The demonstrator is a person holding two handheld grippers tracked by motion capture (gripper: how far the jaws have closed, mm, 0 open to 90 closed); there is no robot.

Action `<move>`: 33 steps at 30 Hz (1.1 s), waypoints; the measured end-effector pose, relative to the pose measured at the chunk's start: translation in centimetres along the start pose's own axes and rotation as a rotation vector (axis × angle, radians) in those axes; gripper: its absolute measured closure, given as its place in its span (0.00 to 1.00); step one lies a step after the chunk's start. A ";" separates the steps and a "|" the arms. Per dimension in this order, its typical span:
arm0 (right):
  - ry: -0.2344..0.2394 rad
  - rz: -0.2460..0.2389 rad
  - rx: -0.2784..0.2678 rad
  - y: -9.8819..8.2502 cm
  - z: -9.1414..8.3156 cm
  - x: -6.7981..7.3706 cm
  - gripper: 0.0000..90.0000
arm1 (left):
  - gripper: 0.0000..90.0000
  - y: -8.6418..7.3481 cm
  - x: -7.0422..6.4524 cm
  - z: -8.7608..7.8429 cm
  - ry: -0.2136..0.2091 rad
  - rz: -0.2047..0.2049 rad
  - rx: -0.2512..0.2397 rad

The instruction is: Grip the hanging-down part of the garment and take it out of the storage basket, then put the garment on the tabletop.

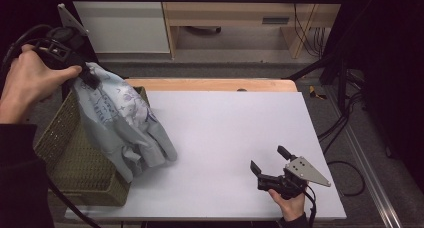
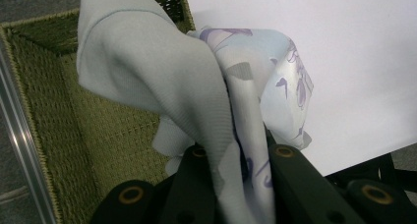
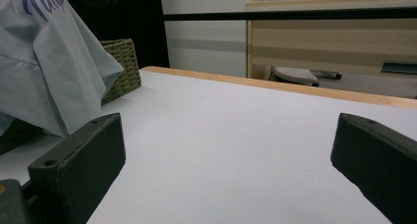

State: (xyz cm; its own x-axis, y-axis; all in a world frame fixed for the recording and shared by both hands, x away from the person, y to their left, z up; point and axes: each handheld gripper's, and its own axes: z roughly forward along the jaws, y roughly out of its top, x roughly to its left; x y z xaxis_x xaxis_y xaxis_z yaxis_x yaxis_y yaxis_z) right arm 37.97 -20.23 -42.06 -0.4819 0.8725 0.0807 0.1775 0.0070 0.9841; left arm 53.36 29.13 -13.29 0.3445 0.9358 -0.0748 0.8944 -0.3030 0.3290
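Jaws of your left gripper [image 1: 89, 79] are clenching the pale blue printed cotton garment [image 1: 122, 123] at upper left, half lifted from the green woven basket [image 1: 75, 158]; your right gripper [image 1: 270, 160] is hovering released at lower right, spreading not yet begun.

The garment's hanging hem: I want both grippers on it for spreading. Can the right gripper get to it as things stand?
Probably yes: the right gripper is open, and only bare table lies between it and the garment.
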 end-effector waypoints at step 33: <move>-0.012 0.030 0.008 -0.2 -0.8 -0.6 0.00 | 0.96 2.5 -12.7 -0.2 -0.041 0.295 -0.058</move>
State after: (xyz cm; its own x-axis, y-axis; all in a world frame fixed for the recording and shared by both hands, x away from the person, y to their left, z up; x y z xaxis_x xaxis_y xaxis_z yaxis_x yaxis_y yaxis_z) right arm 37.52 -21.20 -42.15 -0.4656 0.8784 0.1077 0.1983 -0.0150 0.9800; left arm 51.13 16.50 -11.37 0.5991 0.8007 -0.0060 0.7370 -0.5485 0.3950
